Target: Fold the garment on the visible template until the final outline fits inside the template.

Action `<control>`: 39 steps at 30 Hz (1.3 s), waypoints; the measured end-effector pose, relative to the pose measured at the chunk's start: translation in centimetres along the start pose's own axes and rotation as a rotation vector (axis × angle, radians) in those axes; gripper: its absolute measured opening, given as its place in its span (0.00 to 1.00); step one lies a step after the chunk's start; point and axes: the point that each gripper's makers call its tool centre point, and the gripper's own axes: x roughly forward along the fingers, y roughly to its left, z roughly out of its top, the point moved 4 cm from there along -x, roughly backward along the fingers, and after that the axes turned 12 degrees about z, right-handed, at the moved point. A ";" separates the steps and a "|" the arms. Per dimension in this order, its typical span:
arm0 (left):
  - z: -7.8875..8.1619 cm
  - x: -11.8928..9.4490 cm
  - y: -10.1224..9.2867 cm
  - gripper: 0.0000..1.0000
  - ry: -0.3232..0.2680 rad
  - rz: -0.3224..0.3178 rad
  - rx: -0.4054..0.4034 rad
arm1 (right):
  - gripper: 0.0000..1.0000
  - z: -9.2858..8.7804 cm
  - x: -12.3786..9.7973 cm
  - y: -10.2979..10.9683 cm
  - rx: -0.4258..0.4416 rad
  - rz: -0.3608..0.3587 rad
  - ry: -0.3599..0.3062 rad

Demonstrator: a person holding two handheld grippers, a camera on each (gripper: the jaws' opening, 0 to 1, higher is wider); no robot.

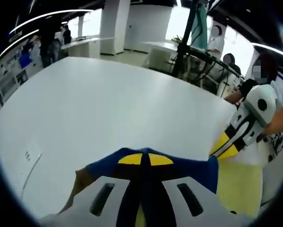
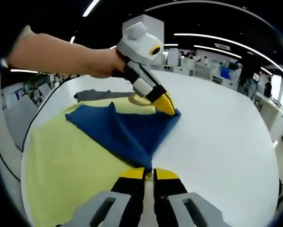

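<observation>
We have both grippers pinching the blue garment [image 2: 127,130], which lies on the pale yellow template [image 2: 65,161] spread on the white worktop [image 2: 217,142].

Right gripper view: right gripper [image 2: 148,174] at the bottom, yellow-tipped fingers [image 2: 132,173] nearly together, clamped on the near corner of the garment. The cloth fans out from that pinch into a triangular fold, one ridge raised along its left side. Left gripper [image 2: 168,108] comes in from upper left, held by a person's hand [image 2: 101,64], its yellow tip on the far right corner of the garment. A grey piece of fabric [image 2: 101,95] lies beyond the garment, at the far edge of the template.

Left gripper view: left gripper [image 1: 146,159], fingers narrow with blue cloth bunched around and between the yellow tips. Right gripper [image 1: 228,144] enters from the right, tip at the garment's edge, template [image 1: 240,184] below it. White card [image 1: 30,156] sits on the worktop [image 1: 108,104] at left, well apart from the garment [image 1: 198,170].

People stand in the background beyond the worktop.
</observation>
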 end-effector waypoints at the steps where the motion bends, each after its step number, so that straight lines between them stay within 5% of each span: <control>1: 0.0 0.0 0.0 0.00 0.002 0.001 0.003 | 0.00 0.0 0.0 0.0 -0.001 0.003 0.001; 17: 3.1 1.7 -0.3 0.00 -0.014 0.019 0.038 | 0.00 -0.3 0.2 0.1 0.027 -0.016 -0.041; 31: 3.7 3.9 -0.2 0.00 0.017 0.087 0.053 | 0.00 -0.5 0.0 0.8 -0.025 -0.091 -0.055; 39: 3.2 3.6 -1.0 0.00 0.028 0.026 0.033 | 0.00 -0.7 0.0 0.8 -0.012 -0.093 -0.062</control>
